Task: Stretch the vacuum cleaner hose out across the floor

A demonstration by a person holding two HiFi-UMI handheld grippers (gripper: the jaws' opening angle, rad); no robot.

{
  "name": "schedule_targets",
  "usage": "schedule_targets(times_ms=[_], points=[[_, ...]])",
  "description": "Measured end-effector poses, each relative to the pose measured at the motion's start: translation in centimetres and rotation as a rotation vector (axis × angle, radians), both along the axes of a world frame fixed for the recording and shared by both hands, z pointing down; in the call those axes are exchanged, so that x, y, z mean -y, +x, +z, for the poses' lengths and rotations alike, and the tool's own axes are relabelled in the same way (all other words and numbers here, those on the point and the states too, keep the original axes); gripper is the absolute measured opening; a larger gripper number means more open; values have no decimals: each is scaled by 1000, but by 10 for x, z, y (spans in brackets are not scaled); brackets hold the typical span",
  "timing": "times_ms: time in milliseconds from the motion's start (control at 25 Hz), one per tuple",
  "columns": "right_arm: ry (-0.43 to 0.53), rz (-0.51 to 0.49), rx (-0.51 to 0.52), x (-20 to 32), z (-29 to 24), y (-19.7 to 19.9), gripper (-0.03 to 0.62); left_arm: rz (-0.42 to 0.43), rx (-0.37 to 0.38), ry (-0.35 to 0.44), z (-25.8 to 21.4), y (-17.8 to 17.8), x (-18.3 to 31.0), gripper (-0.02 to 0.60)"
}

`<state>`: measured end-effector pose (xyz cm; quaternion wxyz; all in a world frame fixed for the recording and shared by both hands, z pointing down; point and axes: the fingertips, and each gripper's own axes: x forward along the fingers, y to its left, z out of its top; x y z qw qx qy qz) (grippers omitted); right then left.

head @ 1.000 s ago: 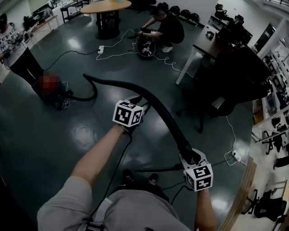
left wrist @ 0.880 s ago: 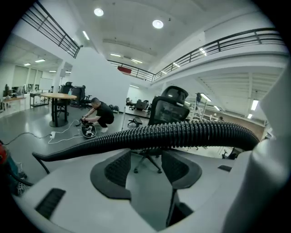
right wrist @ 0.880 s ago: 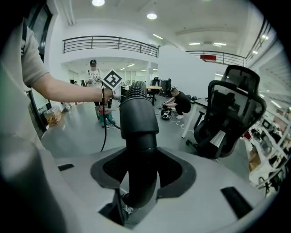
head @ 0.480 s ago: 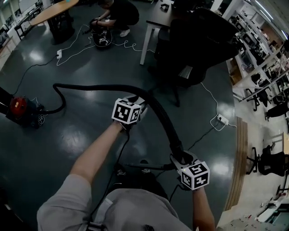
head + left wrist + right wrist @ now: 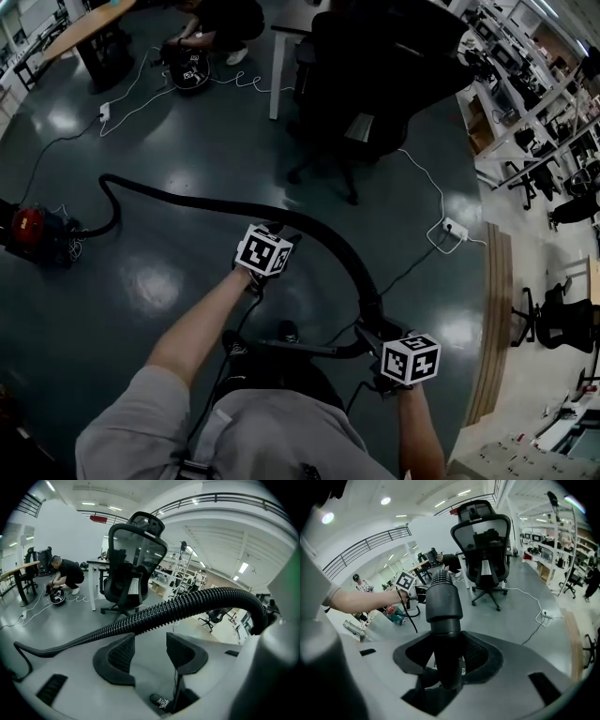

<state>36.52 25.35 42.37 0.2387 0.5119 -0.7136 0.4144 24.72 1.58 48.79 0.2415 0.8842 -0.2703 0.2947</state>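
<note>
A black ribbed vacuum hose point(image 5: 187, 200) runs from the red vacuum cleaner point(image 5: 26, 230) at the far left, bends once on the floor, then arcs up to both grippers. My left gripper point(image 5: 275, 231) stands open. In the left gripper view the hose point(image 5: 197, 601) lies crosswise over the tips of the left gripper point(image 5: 151, 637), not between the pads. My right gripper point(image 5: 382, 330) is shut on the hose's smooth rigid end. In the right gripper view that end point(image 5: 443, 602) stands upright in the right gripper point(image 5: 449, 653).
A black office chair point(image 5: 366, 84) and a desk stand ahead. A white power strip point(image 5: 455, 228) with its cable lies on the dark floor to the right. A person point(image 5: 211, 19) crouches at the top by a round table point(image 5: 80, 28). A wooden strip point(image 5: 492, 328) borders the floor at right.
Both grippers have sunk in the view and the right one has gone further right. The hose arc between them sits lower. The vacuum cleaner and chair have slid left in the picture.
</note>
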Motion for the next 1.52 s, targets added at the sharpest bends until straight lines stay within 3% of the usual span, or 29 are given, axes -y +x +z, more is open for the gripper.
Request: schedule_targets(times_ms=[160, 320, 600, 720, 920, 1200, 1520], points=[[-32, -37, 45, -2, 9, 20, 175, 15, 32, -18, 5, 9, -39, 218], [-38, -91, 51, 8, 14, 20, 176, 99, 28, -28, 5, 17, -102, 218], [-50, -184, 66, 23, 5, -26, 178, 372, -76, -25, -10, 33, -245, 219], [-55, -229, 82, 23, 2, -61, 176, 420, -114, 24, -22, 36, -281, 219], [-68, -314, 127, 9, -15, -128, 176, 368, -110, 101, -39, 18, -300, 229], [-131, -442, 281, -6, -37, -206, 178, 147, -71, 177, -48, -24, -280, 234], [-203, -776, 374, -14, -37, -270, 192, 36, 32, 111, -42, -86, -276, 224]])
